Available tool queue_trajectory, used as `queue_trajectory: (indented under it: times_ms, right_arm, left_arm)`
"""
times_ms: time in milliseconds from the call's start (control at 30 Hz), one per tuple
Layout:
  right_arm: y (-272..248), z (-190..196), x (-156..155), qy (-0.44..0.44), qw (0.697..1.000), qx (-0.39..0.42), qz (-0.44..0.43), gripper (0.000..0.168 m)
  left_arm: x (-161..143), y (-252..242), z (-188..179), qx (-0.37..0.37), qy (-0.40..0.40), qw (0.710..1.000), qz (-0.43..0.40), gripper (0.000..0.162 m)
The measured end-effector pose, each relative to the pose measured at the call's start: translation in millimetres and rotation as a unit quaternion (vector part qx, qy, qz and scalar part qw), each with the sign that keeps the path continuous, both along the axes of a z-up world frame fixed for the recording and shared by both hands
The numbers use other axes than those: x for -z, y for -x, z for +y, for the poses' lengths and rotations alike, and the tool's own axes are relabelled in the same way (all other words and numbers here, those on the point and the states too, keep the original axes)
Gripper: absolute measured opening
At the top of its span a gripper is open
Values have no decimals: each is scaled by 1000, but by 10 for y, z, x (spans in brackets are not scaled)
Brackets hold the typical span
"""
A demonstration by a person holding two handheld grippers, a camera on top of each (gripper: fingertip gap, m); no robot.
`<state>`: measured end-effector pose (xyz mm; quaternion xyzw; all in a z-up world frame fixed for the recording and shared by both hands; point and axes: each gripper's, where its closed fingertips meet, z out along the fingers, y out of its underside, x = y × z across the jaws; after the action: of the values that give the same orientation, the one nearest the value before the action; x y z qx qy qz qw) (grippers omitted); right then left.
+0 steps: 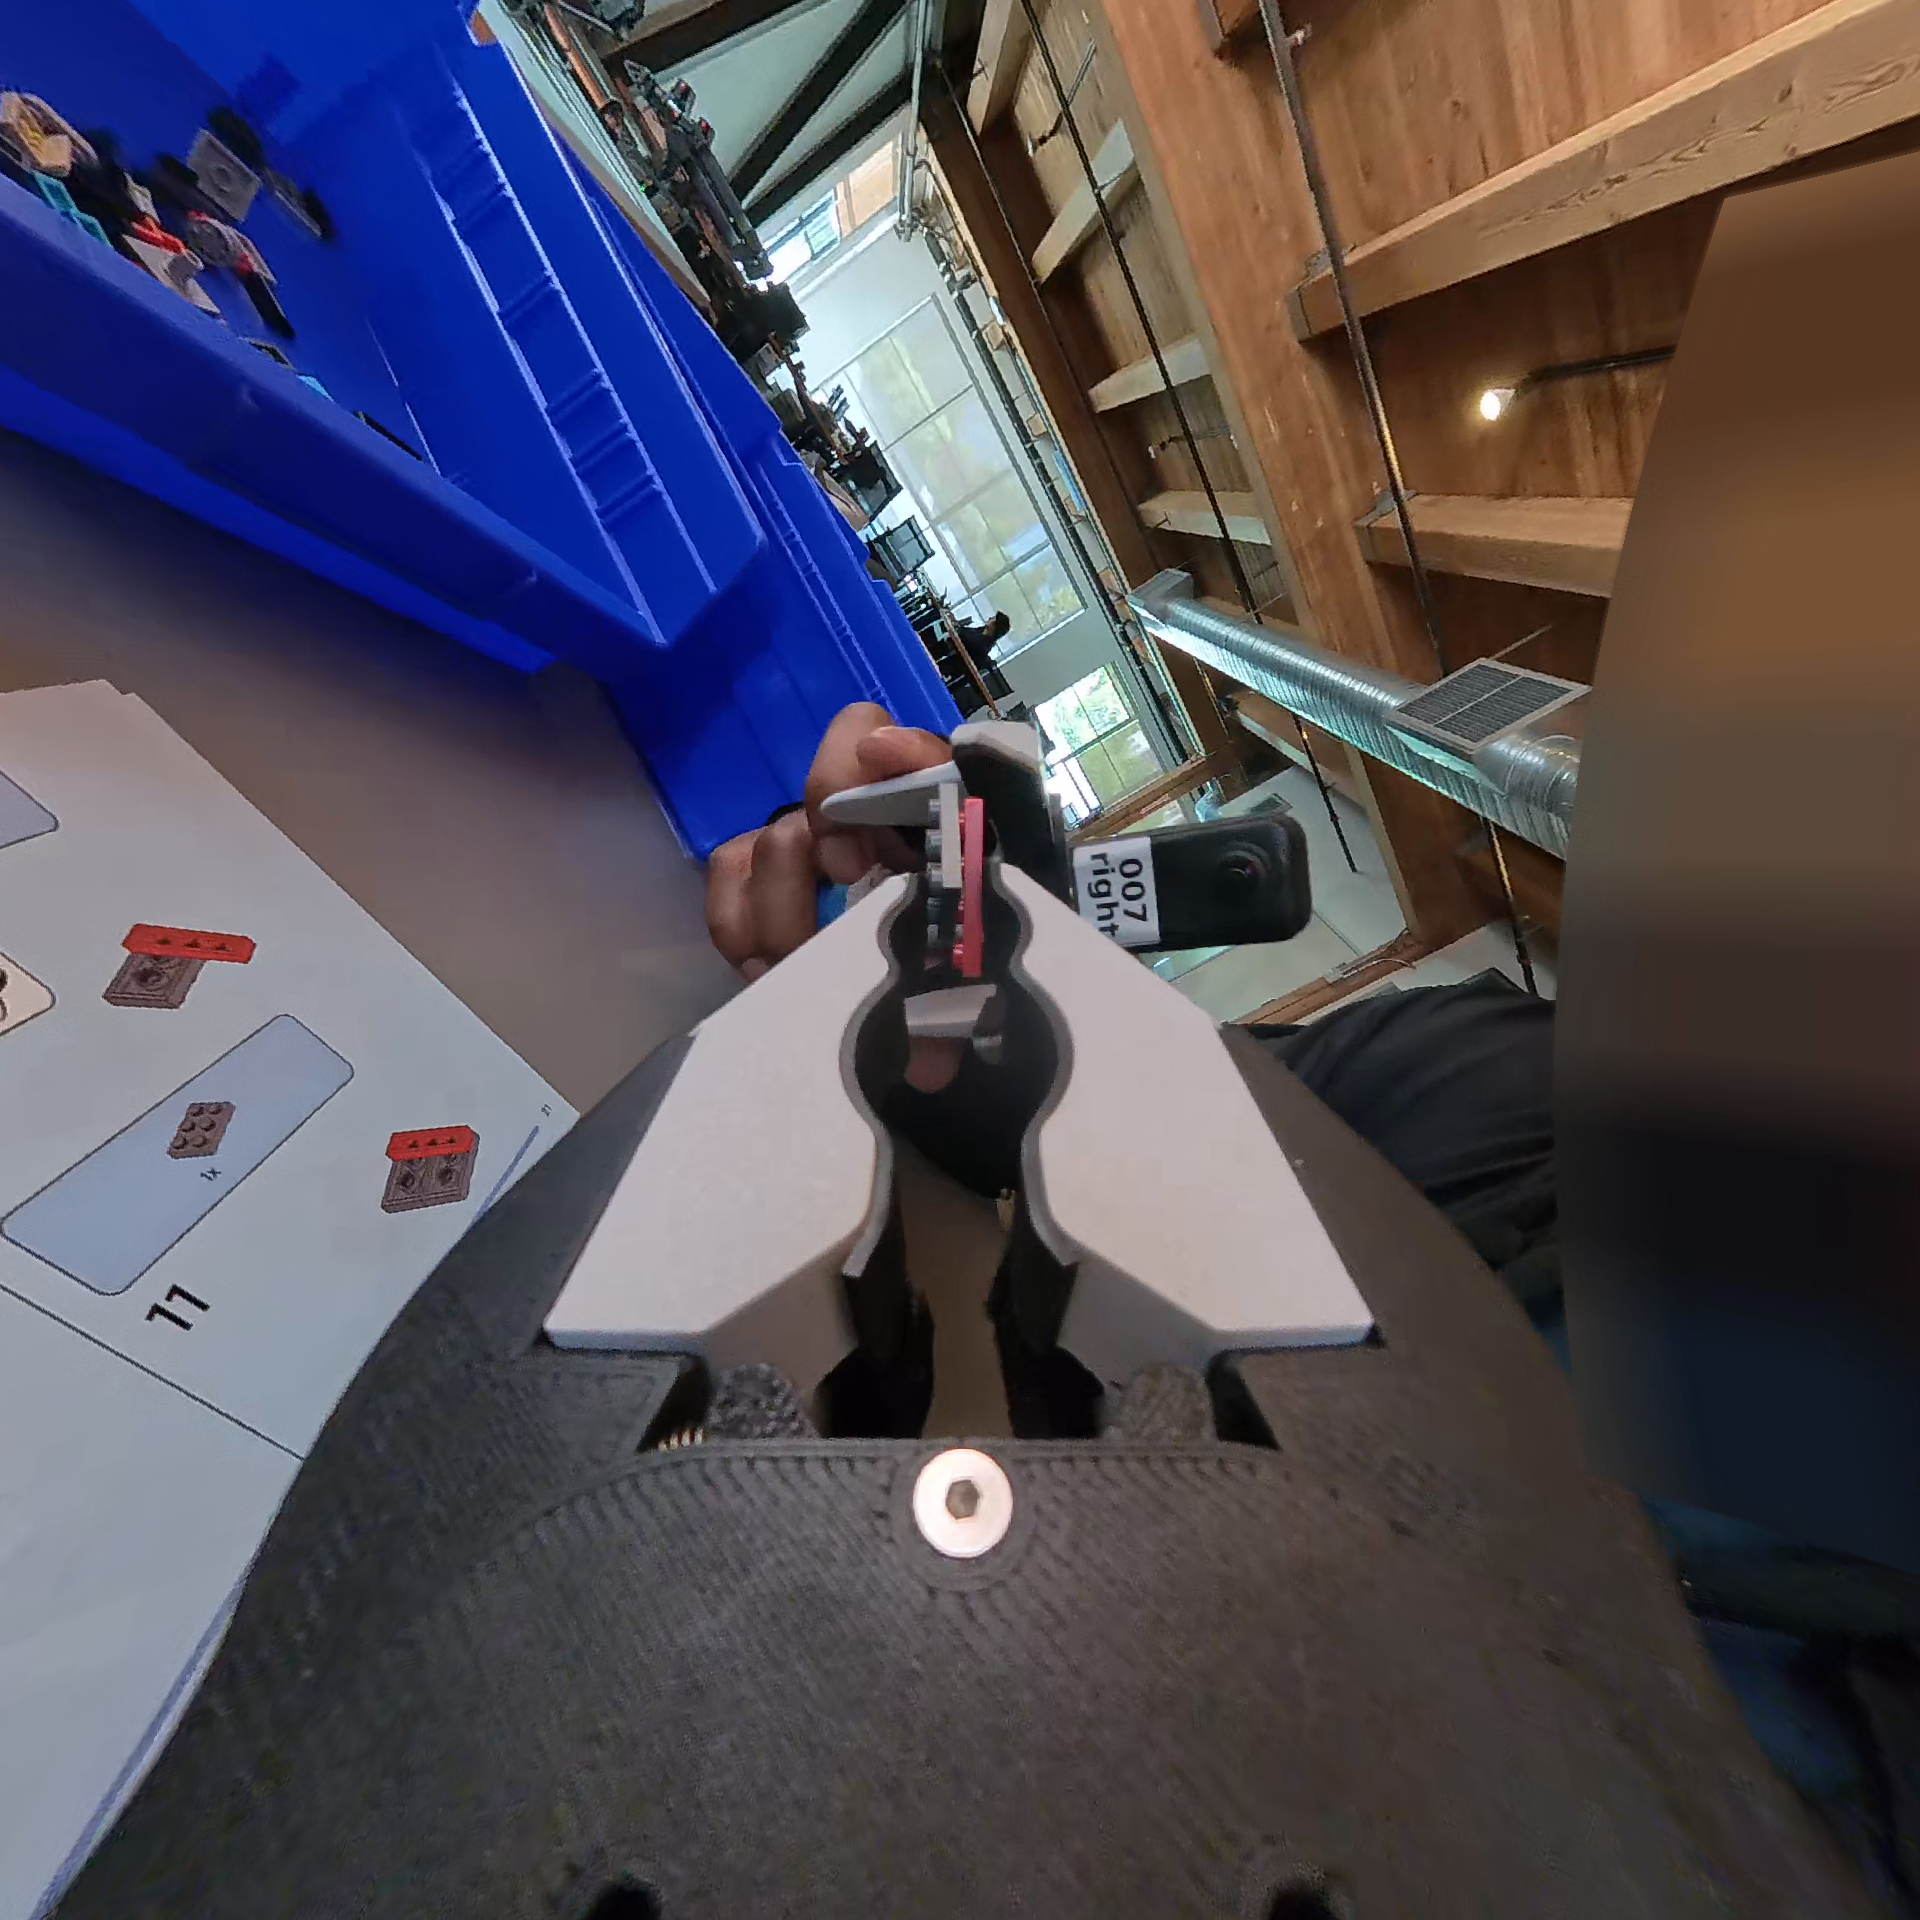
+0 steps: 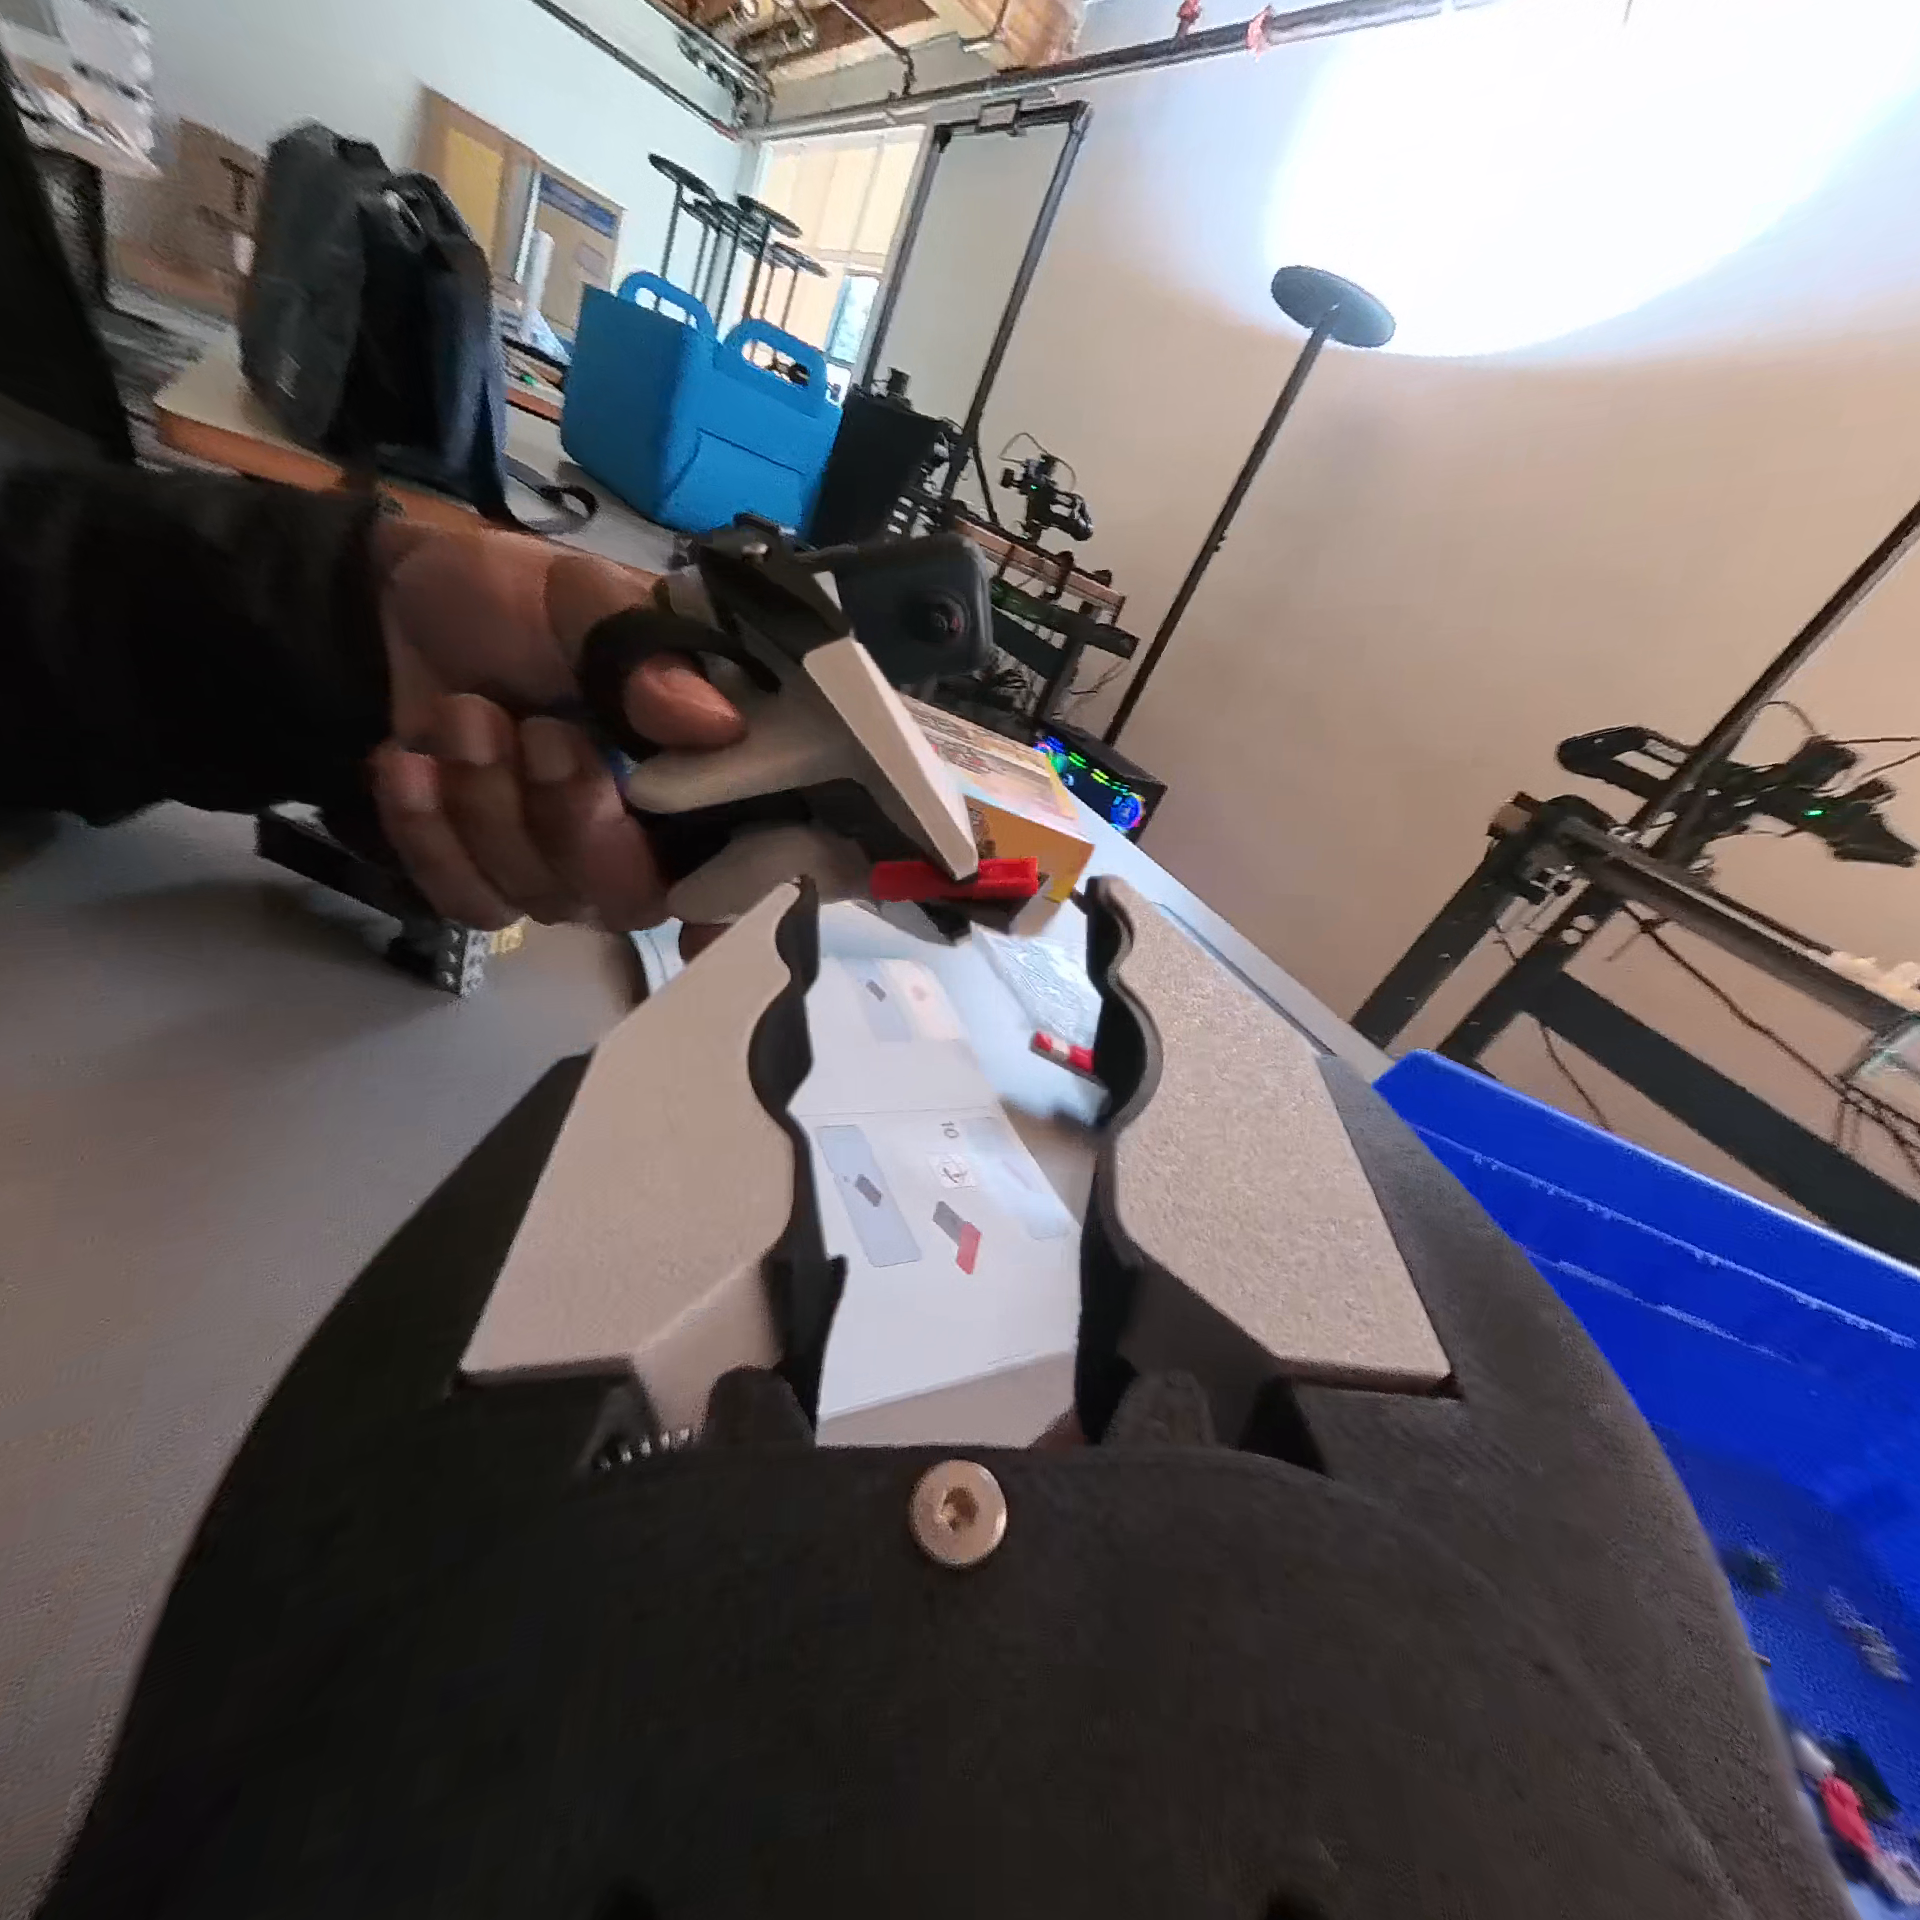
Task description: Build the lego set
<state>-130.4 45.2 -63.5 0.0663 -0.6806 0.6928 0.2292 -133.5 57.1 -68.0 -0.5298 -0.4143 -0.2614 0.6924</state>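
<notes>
My left gripper (image 1: 961, 883) is shut on a small lego assembly, a red plate (image 1: 972, 883) with a grey piece (image 1: 943, 847) on its side, held up above the table. In the right wrist view the left gripper (image 2: 935, 862) shows with the red plate (image 2: 997, 878) sticking out of its tips. My right gripper (image 2: 951, 904) is open and empty, its fingertips just below the red plate. It faces the left gripper tip to tip, and its fingers (image 1: 894, 800) show beyond the assembly in the left wrist view.
The open instruction booklet (image 1: 208, 1039) lies on the grey table (image 2: 208, 1039) under both grippers. A blue bin (image 1: 416, 416) with several loose pieces (image 1: 177, 208) stands beside it (image 2: 1662, 1299). A small red piece (image 2: 1065, 1051) lies on the booklet. A yellow box (image 2: 1023, 800) stands behind. The tips of both grippers are at nearly the same place.
</notes>
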Motion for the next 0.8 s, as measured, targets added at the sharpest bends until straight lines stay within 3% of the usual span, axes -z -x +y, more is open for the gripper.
queue_trajectory:
  times_ms: [400, 800]
  right_arm:
    - [55, -23, 107, -33, 998, 36, 35, 34]
    - [-30, -6, 92, -30, 999, -2, 42, 37]
  left_arm:
    - [80, -23, 79, 4, 31, 1000, 3, 9]
    - [117, -71, 84, 22, 37, 999, 2, 10]
